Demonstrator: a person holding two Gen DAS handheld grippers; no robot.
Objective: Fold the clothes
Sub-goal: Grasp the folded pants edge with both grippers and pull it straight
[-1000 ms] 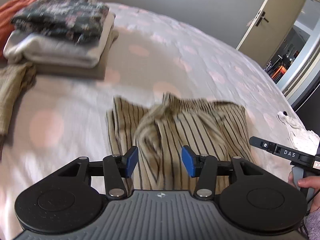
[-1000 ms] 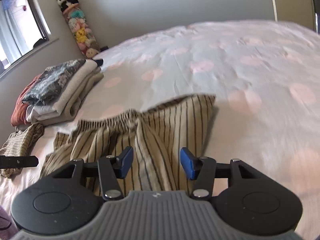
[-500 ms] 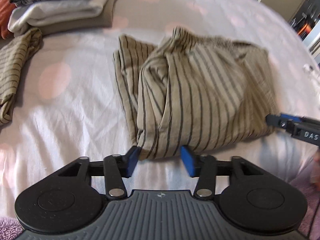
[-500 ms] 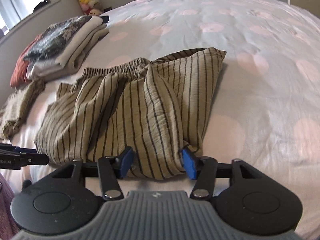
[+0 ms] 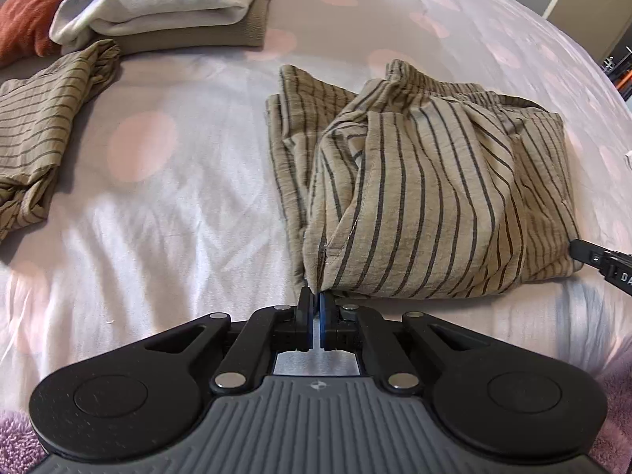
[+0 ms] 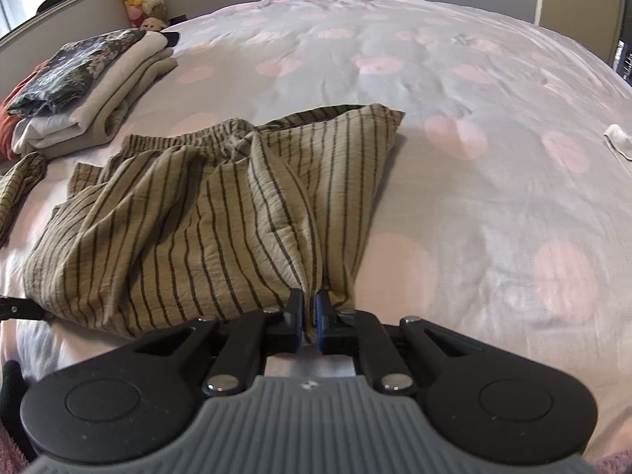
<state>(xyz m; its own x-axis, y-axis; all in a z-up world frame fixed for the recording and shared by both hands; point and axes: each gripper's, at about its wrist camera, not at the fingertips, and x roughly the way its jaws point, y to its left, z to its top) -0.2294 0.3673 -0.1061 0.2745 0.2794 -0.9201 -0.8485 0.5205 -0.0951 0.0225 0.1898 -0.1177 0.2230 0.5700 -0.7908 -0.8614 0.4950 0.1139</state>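
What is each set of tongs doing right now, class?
Left tongs: just closed, pinching the striped garment's near left corner.
Right tongs: just closed, pinching its near right corner.

Open bed surface lies right of and beyond the striped garment. To its left, a folded clothes stack and second striped garment block passage.

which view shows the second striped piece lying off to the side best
The left wrist view: the second striped piece lies nearly whole at its left edge, below the folded stack. The right wrist view catches only a sliver of it at the left border, beside the striped garment.
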